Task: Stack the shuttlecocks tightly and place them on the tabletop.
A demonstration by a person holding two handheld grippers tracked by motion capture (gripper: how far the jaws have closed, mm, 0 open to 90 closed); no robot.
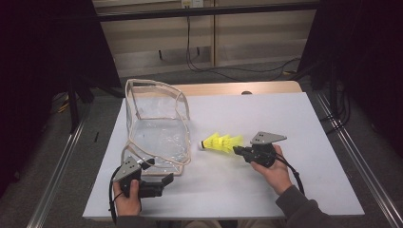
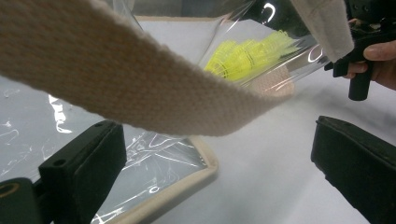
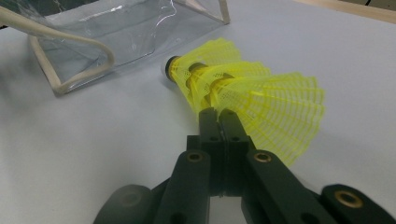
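A stack of nested yellow shuttlecocks [image 1: 221,142] hangs just above the white table, cork end toward a clear plastic bag [image 1: 157,128] with beige trim. My right gripper [image 1: 236,150] is shut on the stack's skirt; in the right gripper view its jaws [image 3: 219,114] pinch the yellow mesh [image 3: 261,98]. My left gripper [image 1: 159,172] stands open at the bag's near corner. In the left gripper view the bag's beige strap [image 2: 140,84] crosses above the wide gap between the jaws, touching neither pad. The shuttlecocks [image 2: 247,56] show through the clear plastic.
The bag [image 3: 93,32] stands open toward the right, its mouth facing the shuttlecocks. The white table top [image 1: 294,123] spreads bare to the right and front. Dark curtains, metal rails and cables ring the table.
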